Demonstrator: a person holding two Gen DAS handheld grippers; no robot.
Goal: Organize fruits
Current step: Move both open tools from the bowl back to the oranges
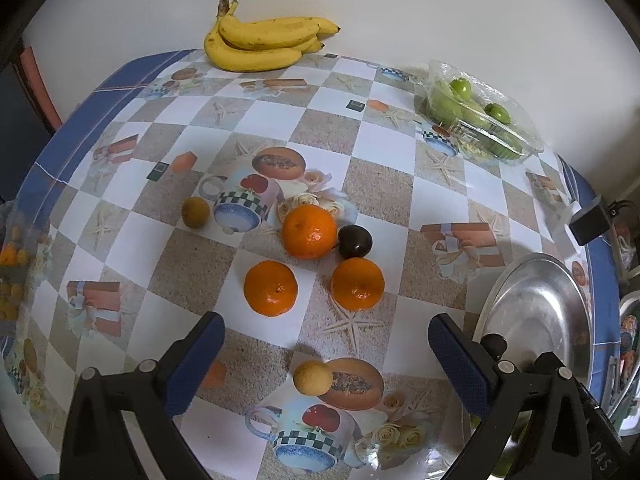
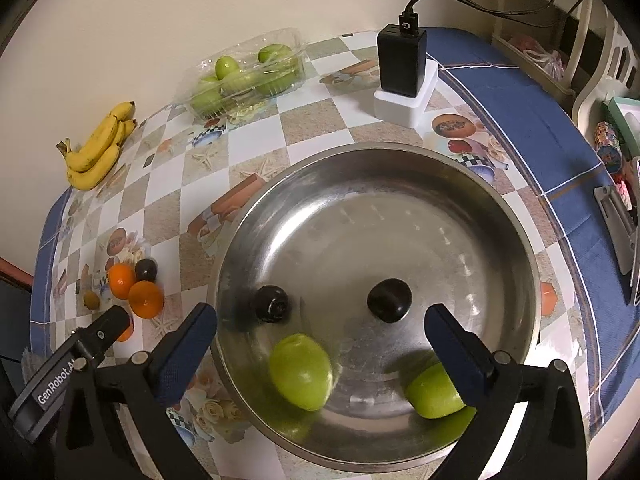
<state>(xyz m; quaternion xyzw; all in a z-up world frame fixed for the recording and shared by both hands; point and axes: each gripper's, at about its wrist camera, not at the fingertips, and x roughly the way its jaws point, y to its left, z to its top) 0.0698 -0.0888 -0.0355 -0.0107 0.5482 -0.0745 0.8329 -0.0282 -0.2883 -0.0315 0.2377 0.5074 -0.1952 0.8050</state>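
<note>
The left tongs [image 1: 326,356] hang with their blue pads wide apart over the worktop [image 1: 384,184], nothing between them but a small tan fruit [image 1: 313,377] lying on the patterned cloth below. Just beyond sit three oranges [image 1: 271,288] in a loose cluster, a dark plum [image 1: 355,241] touching the farthest one, and a small olive-brown fruit [image 1: 195,211] off to their left.

The right tongs [image 2: 320,354] are spread open too — empty — above a steel bowl [image 2: 400,184]. Inside the bowl, nearest the tongs, lie two green fruits [image 2: 301,372]; the right one is partly hidden behind the right pad. Behind them lie two dark plums [image 2: 389,300], apart from each other.

Farther back, a clear plastic tray of green fruits [image 2: 248,76] stands near the wall, and a bunch of bananas [image 1: 260,44] rests at the worktop's far edge against the wall. A black charger [image 2: 401,60] on a white block stands beyond the bowl.
</note>
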